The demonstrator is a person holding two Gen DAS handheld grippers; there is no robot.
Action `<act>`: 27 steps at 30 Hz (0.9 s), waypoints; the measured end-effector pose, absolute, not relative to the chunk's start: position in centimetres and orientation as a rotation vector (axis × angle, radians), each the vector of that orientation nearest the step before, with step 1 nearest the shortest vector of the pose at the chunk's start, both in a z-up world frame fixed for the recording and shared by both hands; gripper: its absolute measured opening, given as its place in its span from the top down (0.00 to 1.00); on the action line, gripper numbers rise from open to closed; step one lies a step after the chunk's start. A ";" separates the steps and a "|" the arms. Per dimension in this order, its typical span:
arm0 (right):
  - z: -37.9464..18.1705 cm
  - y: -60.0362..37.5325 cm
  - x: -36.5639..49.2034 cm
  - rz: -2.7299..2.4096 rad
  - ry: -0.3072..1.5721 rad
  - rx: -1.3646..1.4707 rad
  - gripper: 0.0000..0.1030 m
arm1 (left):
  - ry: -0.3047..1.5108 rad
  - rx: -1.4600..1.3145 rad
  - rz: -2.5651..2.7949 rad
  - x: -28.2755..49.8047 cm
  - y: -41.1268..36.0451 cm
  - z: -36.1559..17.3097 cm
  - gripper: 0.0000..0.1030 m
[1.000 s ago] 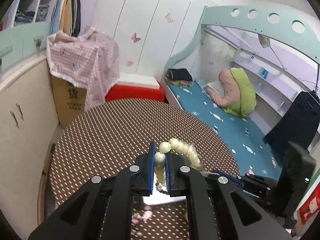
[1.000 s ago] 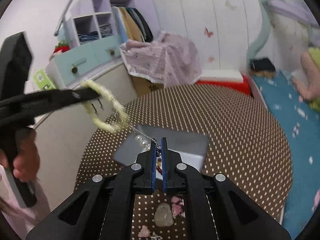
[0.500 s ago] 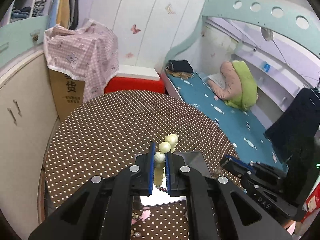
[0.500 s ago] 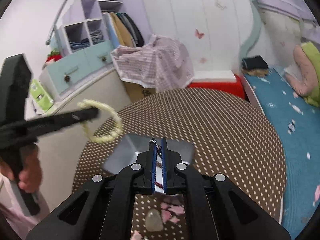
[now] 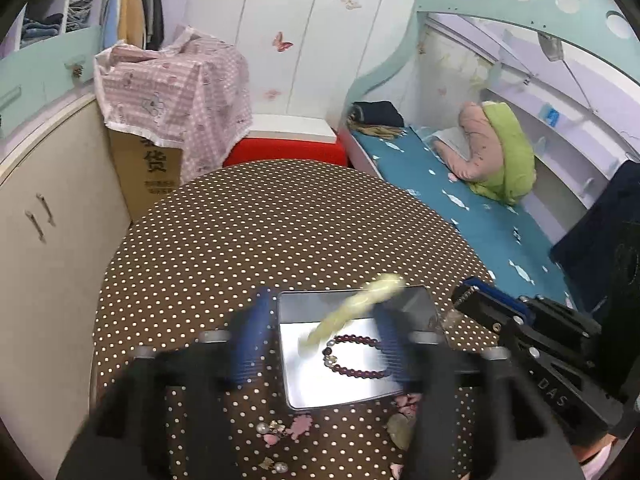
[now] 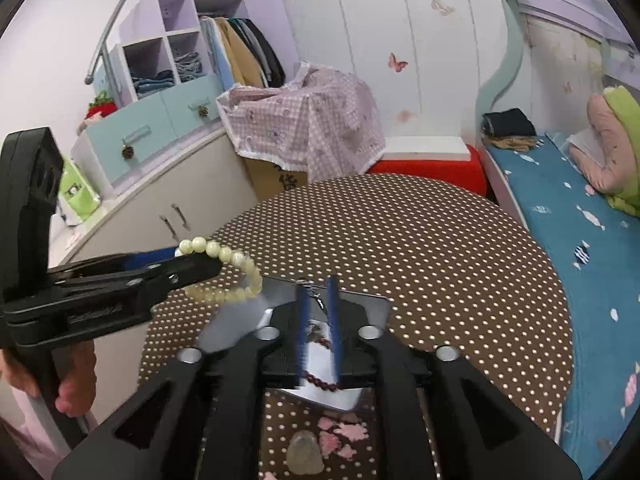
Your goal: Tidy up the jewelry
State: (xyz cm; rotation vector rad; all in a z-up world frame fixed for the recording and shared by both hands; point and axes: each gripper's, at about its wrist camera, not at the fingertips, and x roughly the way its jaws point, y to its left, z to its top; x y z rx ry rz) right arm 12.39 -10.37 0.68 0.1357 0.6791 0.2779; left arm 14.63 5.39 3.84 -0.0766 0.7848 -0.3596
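- Left wrist view, left tool (image 5: 322, 304): blue-padded fingers (image 5: 256, 336) spread wide and motion-blurred, gripping nothing there.
- Pale bead bracelet (image 5: 360, 304): a blurred streak between the spread fingers, above the far half of the tray.
- Metal tray (image 5: 304, 392): shallow and rectangular, lying flat on the desk directly beneath the left tool.
- Dark red bead bracelet (image 5: 356, 356): inside the tray, lying as a loop on its floor.
- Desk (image 5: 280, 220): round, with a brown cover with white dots.
- Pink flower pieces (image 5: 298, 426) and pearl earrings (image 5: 268, 428): loose on the desk, just outside the tray's near edge.
- Right tool (image 5: 466, 298): enters from the right, its tip beside the tray's far right corner.
- Right wrist view, right tool (image 6: 318, 284): pads blurred with a narrow gap between them; a thin chain (image 6: 316, 298) shows in that gap, but I cannot tell whether it is pinched.
- Left tool in this view: side-on from the left, the pale bracelet looped at its tip over the tray's edge; contact unclear.
- Pale stone pendant (image 6: 306, 456): on the desk below the tray.
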 end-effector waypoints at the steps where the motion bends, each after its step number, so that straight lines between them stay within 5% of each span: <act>1: 0.6 -10.7 12.3 0.261 0.674 0.136 0.24 | 0.785 -0.077 -0.353 14.6 5.5 3.8 0.42; 27: 0.1 -12.1 10.9 0.202 0.673 0.164 0.20 | 0.800 -0.104 -0.306 13.6 7.5 3.5 0.38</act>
